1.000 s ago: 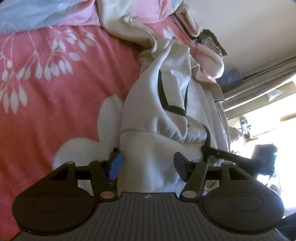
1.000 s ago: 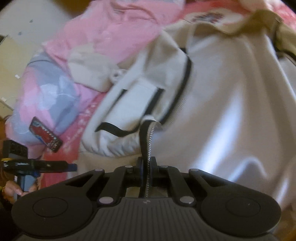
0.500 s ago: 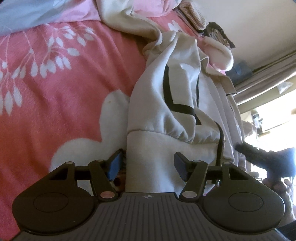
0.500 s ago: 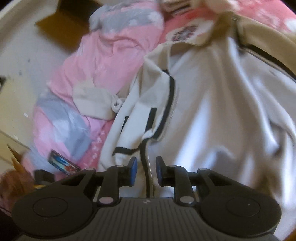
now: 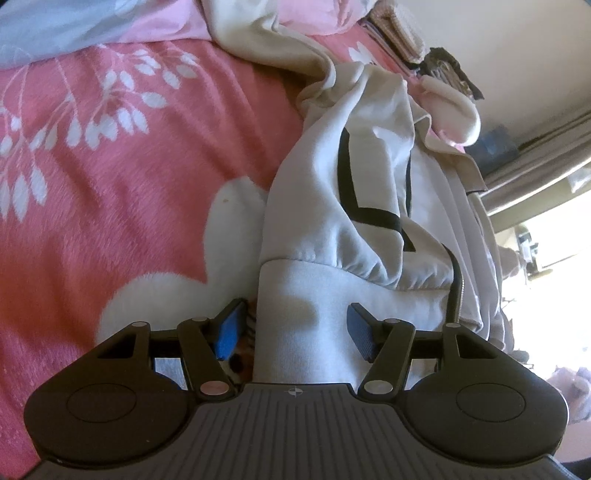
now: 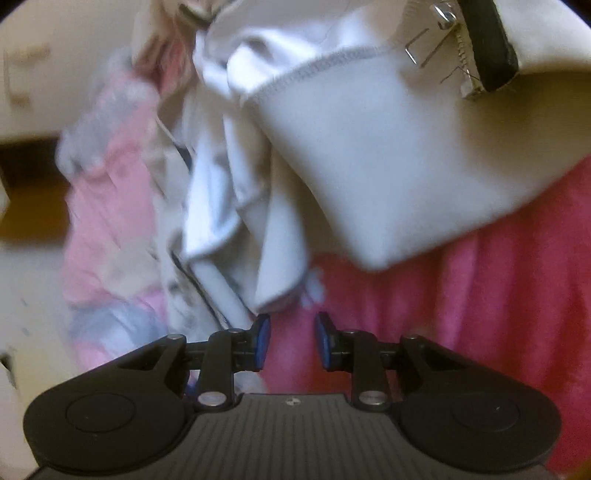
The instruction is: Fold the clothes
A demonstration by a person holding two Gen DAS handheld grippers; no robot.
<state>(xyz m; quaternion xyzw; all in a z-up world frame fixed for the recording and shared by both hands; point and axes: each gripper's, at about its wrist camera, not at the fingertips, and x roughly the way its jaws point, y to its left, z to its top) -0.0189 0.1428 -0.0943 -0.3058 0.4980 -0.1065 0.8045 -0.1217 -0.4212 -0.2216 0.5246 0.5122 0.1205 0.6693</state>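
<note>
Left wrist view: cream zip-up sweatshirt with black stripes lies bunched on pink flowered bedspread, ribbed hem between spread left claw, contact unclear; right claw opening, empty, over bedspread; right view blurred, sweatshirt's far end cut off.

the jacket is pale grey-white with black stripes and a black zip edge. the bedspread is coral pink with white leaf sprigs and a white blotch. the far bedding is pale pink and grey-blue.
</note>
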